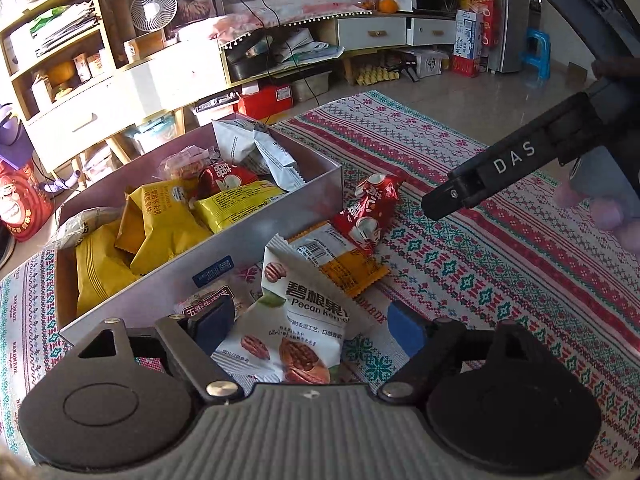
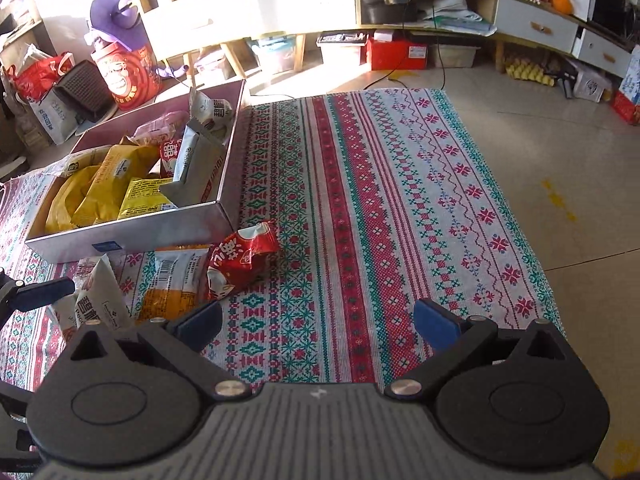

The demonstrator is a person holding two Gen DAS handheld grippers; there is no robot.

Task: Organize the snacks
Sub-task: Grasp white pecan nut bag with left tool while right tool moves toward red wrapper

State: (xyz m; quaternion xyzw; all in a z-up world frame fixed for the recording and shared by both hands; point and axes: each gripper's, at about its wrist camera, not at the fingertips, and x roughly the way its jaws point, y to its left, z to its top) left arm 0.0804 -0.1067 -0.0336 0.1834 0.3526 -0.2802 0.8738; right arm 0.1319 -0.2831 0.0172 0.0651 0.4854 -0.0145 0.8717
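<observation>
"Pecan Kernel" on your white nut packet (image 1: 298, 320), "DAS" on the black gripper finger (image 1: 514, 160), "HANDMADE" along the cloth edge (image 1: 10, 312).

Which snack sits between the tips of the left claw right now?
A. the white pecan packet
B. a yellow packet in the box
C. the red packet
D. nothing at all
A: in the left wrist view the white pecan packet lies between the open tips of the left claw, on the patterned cloth.

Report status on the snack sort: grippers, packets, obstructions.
Left gripper open, straddling pecan packet. Right gripper open, empty. Red packet, orange packet outside box. Nothing in the way.
</observation>
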